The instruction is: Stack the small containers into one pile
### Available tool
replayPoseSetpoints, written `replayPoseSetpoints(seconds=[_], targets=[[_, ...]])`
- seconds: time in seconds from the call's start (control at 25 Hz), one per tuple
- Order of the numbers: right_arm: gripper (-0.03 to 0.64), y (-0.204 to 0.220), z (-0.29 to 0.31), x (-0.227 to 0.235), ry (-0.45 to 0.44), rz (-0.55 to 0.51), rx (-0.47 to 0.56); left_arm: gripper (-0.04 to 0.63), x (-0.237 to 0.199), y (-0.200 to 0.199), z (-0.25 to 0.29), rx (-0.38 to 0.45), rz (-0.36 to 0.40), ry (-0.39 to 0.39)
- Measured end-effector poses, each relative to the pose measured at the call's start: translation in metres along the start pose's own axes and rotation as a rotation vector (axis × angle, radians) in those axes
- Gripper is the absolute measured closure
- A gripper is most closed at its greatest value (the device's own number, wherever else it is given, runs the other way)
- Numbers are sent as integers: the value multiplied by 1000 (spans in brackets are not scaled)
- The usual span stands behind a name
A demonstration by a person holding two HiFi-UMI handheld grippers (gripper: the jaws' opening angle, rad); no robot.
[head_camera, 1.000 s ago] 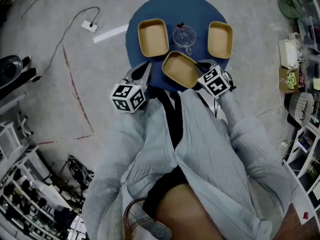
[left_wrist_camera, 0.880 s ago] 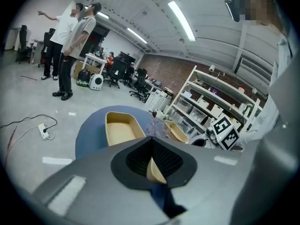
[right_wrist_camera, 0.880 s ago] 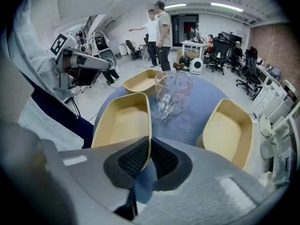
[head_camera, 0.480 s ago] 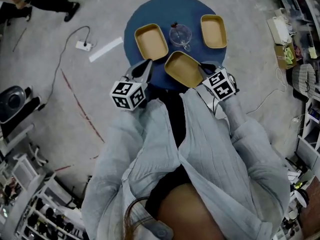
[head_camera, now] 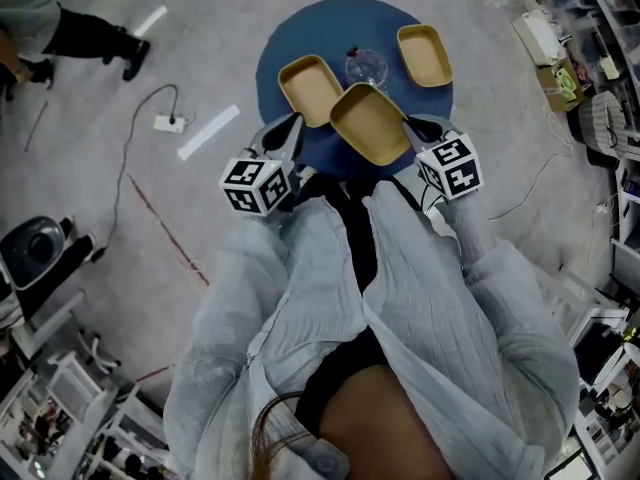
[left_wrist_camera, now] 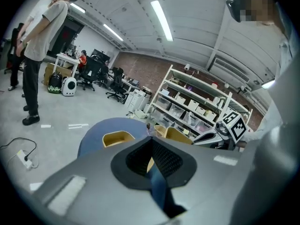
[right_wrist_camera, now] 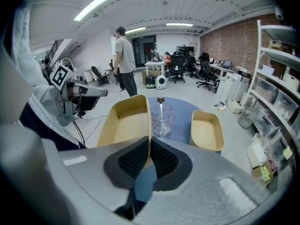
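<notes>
Three shallow tan containers are over a round blue table [head_camera: 300, 23]. One [head_camera: 310, 88] rests at the left, another [head_camera: 424, 55] at the far right. The third container [head_camera: 370, 123] hangs tilted above the table's near edge, and my right gripper [head_camera: 408, 126] is shut on its near rim. In the right gripper view that held container [right_wrist_camera: 125, 121] fills the left, pinched at the pads of my right gripper [right_wrist_camera: 150, 143]. My left gripper [head_camera: 292, 126] is shut on nothing, just left of the held container, above the table's near-left edge; in its own view the left gripper [left_wrist_camera: 151, 142] faces the left container [left_wrist_camera: 117, 138].
A clear glass cup [head_camera: 366, 68] stands between the two resting containers, just beyond the held one. A person [head_camera: 60, 38] stands on the floor at the far left. A power strip with cable [head_camera: 165, 123] lies left of the table. Shelves [head_camera: 610, 98] line the right.
My right gripper has lifted the tan container off the table and carried it up toward the cup and the left container. The left gripper has shifted a little.
</notes>
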State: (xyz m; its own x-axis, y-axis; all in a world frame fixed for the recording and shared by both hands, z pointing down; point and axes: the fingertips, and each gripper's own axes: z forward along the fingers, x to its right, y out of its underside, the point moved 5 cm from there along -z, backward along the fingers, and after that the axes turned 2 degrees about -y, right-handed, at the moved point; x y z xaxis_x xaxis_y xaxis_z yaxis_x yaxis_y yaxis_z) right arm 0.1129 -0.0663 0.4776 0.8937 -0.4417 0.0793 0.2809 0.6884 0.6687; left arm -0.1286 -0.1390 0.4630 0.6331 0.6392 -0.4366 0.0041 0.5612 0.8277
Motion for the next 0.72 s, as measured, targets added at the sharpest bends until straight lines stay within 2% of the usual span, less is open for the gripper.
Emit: replayPoseSetpoints(seconds=[0.4,0.72], targets=[[600,-15,10,-30,84,283,153,581,-36,-7,-35,16,29,-1],[600,-21,20,-37,127,353,176,581,-49,-3,-58,22,22,-17]])
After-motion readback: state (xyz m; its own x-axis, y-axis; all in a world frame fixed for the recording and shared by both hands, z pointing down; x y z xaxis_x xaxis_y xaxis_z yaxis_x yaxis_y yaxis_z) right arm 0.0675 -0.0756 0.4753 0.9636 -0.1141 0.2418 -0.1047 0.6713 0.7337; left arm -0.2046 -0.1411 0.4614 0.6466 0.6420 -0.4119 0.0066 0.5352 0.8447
